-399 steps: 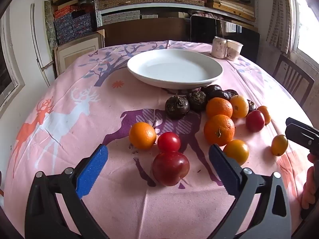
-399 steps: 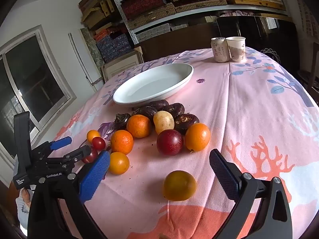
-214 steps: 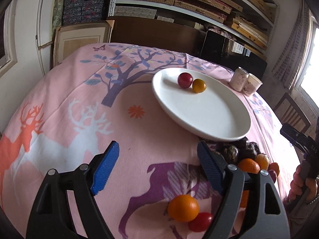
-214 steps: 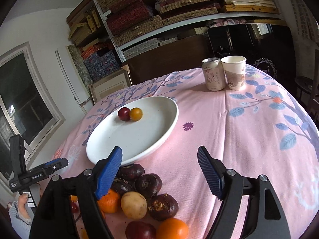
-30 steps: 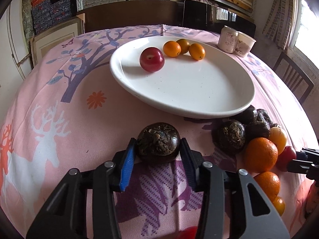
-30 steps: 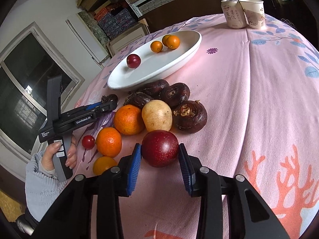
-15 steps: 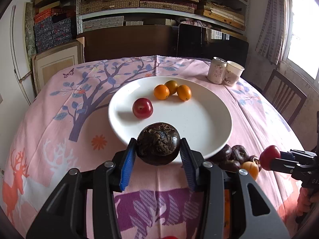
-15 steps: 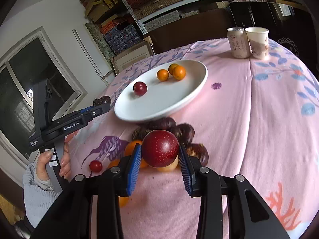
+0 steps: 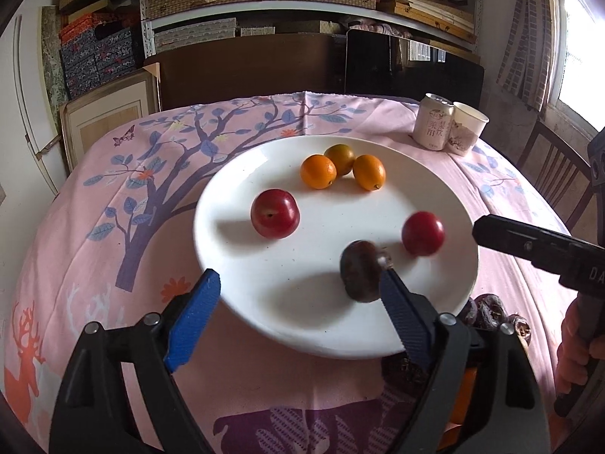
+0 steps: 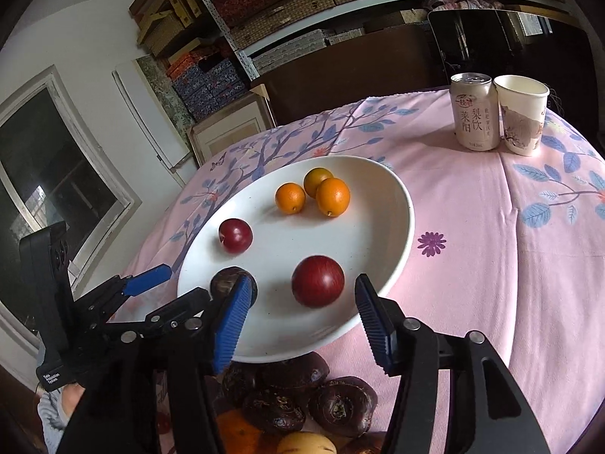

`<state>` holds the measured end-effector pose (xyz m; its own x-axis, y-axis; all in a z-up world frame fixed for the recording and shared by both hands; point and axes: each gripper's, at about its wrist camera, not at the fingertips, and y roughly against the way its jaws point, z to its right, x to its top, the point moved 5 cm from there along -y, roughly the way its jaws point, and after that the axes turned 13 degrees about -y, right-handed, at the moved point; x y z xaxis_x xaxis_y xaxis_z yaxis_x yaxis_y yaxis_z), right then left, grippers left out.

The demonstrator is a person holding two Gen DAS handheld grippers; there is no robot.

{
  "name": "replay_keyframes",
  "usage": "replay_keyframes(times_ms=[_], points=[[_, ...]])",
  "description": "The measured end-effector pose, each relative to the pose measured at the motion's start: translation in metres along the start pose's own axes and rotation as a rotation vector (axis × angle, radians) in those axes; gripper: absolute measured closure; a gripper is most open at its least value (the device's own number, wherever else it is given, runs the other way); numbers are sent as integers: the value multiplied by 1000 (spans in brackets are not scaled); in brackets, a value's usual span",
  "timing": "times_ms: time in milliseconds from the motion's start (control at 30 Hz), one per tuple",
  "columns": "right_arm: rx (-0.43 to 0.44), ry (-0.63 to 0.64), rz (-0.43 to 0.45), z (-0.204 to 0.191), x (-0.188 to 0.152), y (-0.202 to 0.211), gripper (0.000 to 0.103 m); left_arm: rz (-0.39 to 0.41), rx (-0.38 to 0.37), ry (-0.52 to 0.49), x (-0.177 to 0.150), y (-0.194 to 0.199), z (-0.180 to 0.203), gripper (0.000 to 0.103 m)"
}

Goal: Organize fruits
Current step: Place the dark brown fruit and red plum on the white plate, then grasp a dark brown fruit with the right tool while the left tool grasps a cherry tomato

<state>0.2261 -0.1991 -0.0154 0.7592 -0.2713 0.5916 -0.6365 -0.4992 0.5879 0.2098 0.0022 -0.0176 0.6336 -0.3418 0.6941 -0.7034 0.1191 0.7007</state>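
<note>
On the near part of the white plate (image 9: 242,189), both fruits now lie free: the dark brown fruit (image 9: 360,270) rests just beyond the left gripper (image 9: 298,308), hard by its right-hand pad, and the red plum (image 10: 317,281) sits just ahead of the right gripper (image 10: 300,312), whose jaws, like the left's, have just been opening and grip nothing. Remaining fruit lies off the plate's near edge, nearer the right hand. Only the right wrist view shows that dark heap (image 10: 302,397) plainly; the left glimpses its edge.
</note>
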Motion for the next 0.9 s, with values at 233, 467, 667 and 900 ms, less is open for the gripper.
replay_keyframes(times_ms=[233, 467, 667, 900], points=[[12, -47, 14, 17, -8, 17, 43, 6, 64, -17, -17, 11, -1, 14], [-1, -67, 33, 32, -29, 43, 34, 15, 69, 15, -33, 26, -2, 7], [-14, -73, 36, 43, -48, 64, 30, 9, 92, 24, -48, 38, -4, 6], [-60, -33, -8, 51, -77, 71, 29, 9, 60, 90, -81, 63, -10, 6]])
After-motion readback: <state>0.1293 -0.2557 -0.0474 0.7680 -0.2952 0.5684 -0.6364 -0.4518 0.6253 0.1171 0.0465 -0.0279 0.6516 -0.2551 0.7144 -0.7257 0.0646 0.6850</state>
